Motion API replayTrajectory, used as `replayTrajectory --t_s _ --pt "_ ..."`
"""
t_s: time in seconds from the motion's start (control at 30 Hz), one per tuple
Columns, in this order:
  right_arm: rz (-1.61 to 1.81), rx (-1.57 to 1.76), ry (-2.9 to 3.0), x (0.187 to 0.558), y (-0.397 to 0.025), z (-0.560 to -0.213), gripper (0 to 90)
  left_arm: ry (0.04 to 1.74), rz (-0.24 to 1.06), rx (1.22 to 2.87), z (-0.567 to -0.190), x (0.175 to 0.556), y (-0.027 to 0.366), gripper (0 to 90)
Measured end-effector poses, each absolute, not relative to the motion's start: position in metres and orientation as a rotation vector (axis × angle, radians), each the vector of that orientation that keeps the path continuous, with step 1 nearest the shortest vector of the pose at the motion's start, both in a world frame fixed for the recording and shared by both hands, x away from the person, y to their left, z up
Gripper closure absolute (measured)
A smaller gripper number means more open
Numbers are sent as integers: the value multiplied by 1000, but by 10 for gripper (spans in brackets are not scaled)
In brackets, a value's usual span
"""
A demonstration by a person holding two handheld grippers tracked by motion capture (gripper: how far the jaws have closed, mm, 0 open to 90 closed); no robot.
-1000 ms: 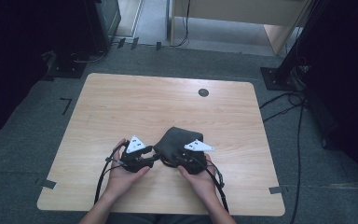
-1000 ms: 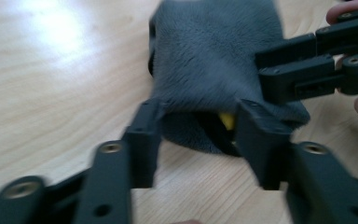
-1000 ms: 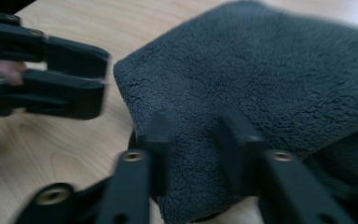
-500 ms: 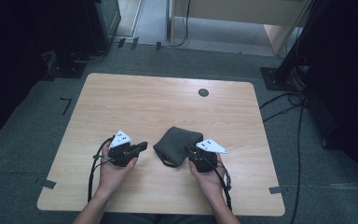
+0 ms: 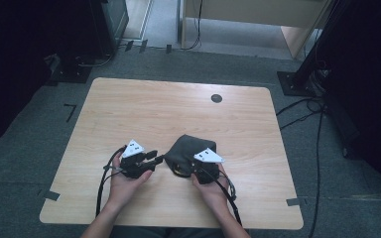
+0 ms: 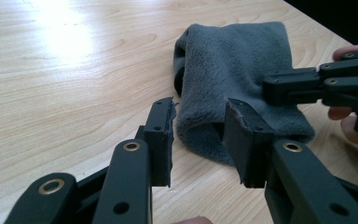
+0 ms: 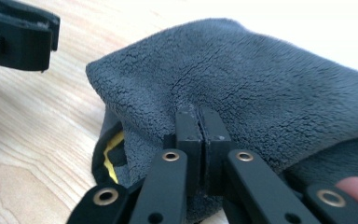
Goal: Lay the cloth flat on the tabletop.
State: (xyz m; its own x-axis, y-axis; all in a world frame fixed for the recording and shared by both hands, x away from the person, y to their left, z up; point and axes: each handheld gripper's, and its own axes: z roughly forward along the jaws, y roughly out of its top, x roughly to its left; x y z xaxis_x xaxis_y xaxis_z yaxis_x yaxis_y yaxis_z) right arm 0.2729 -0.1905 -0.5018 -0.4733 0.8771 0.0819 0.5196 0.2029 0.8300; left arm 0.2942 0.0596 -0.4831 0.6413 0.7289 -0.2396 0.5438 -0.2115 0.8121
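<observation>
Here's the wooden table (image 5: 178, 119) from above, and near its front edge sits a dark grey fleece pouch (image 5: 186, 148), right between the two hands. The left gripper (image 5: 154, 157) lies just beside the pouch's left end, the left hand (image 5: 124, 181) wrapped round its body and the grey three-cornered plate (image 5: 133, 148) on top. The right gripper (image 5: 191, 167) is over the pouch's near side, held in the right hand (image 5: 209, 186). From up here the jaws are too small to read. Switch to the left gripper view and it's plain: the two black jaws stand parted with a clear gap, nothing between them, the fleece pouch (image 6: 235, 79) lying on the wood just beyond their tips, its open mouth turned this way. The right gripper (image 6: 321, 86) comes in from the right edge, resting against the pouch's side. Now the right gripper view, and the picture changes: its jaws are pressed tight together, pinching a fold of the grey fleece (image 7: 261, 93) near the opening. Down at the mouth there's a glimpse of something yellow (image 7: 111, 156) inside, which neither other view catches. One jaw of the left gripper (image 7: 16, 32) shows at the top left corner, apart from the fabric.
</observation>
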Motion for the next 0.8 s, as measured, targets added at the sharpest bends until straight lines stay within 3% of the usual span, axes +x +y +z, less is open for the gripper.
replayTrajectory --t_s 0.2,0.33,0.37,0.43,0.53,0.63,0.8 --pt "1307 1241 1962 264 -202 -482 896 1007 240 1890 -484 295 59 613" --pt "1401 1199 1954 258 -206 -470 896 960 232 1916 -486 293 51 532" --pt "1488 1217 1957 255 -207 -462 896 943 236 1935 -486 292 46 459" --pt "1523 1191 1949 251 -206 -453 897 851 267 2002 -486 285 33 452" --pt "1554 1148 1954 246 -205 -444 897 830 267 1992 -484 282 29 525" --pt "1589 1096 1924 237 -206 -429 898 738 256 1983 -467 274 31 823" --pt "1635 1068 1842 222 -215 -398 898 652 255 1940 -430 260 37 849"
